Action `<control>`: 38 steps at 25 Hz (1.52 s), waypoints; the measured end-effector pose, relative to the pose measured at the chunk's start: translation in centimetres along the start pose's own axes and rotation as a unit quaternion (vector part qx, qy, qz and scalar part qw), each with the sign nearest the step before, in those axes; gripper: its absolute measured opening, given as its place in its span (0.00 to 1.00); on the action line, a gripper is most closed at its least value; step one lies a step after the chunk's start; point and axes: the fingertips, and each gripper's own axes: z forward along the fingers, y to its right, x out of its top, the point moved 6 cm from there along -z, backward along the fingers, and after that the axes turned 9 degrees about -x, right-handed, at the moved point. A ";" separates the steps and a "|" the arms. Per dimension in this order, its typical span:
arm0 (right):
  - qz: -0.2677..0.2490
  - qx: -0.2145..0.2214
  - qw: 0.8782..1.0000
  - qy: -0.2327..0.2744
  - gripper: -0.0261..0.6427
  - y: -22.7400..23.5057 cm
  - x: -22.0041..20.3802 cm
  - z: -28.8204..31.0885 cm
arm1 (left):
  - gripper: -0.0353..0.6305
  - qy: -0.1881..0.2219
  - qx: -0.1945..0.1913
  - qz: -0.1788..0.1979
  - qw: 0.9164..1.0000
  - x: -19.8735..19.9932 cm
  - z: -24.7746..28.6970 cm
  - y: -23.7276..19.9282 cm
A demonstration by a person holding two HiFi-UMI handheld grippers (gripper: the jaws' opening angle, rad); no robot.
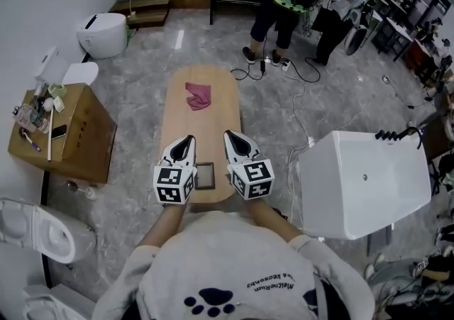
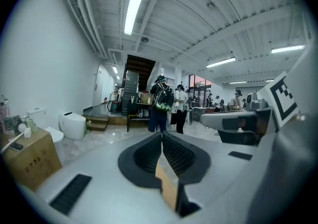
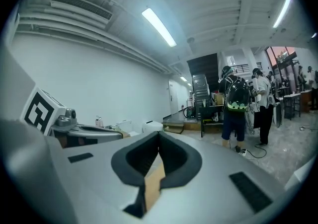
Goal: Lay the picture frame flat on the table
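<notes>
Wooden and oblong, the surface (image 1: 177, 120) carries the picture frame (image 1: 205, 175), which lies flat close to the near rounded edge. A pink cloth (image 1: 198, 95) sits toward the far end, well apart from the frame, with bare wood between them. The left claw (image 1: 187, 141) and right claw (image 1: 231, 135) hover above the near end, one on each side of the frame and neither touching it. Each has its jaws pressed together on nothing. Open floor rings the surface; a cardboard box (image 1: 81, 130) stands off to the left and a white tub (image 1: 362, 177) to the right.
</notes>
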 end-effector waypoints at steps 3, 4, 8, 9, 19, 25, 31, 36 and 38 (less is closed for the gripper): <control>0.006 -0.002 1.000 0.019 0.06 0.4 1.8 -0.4 | 0.08 0.029 0.001 0.019 0.999 2.6 -0.4 1.0; 0.005 -0.002 1.000 0.026 0.06 0.4 2.4 -0.6 | 0.08 0.039 0.002 0.023 0.999 3.4 -0.6 1.3; -0.017 0.005 0.998 0.054 0.06 -0.2 4.4 -1.3 | 0.08 0.073 0.011 0.020 0.997 5.6 -1.8 2.1; -0.023 0.008 0.998 0.061 0.06 -0.5 4.9 -1.5 | 0.08 0.078 0.014 0.020 0.997 5.9 -2.1 2.3; -0.027 0.021 0.996 0.079 0.06 -1.0 5.7 -4.1 | 0.08 0.093 0.021 0.047 0.994 6.6 -3.0 4.6; -0.038 0.032 0.996 0.076 0.06 -1.5 4.7 -4.5 | 0.08 0.080 0.017 0.057 0.995 5.7 -2.5 5.7; -0.040 0.045 0.996 0.066 0.06 -1.0 3.7 -4.7 | 0.08 0.080 0.026 0.048 0.995 4.6 -2.5 6.3; -0.041 0.060 0.995 0.063 0.06 -0.4 3.1 -5.1 | 0.08 0.080 0.032 0.042 0.995 3.5 -2.2 7.5; -0.042 0.061 0.995 0.063 0.06 -0.3 3.0 -5.2 | 0.08 0.078 0.033 0.041 0.996 3.2 -2.3 7.8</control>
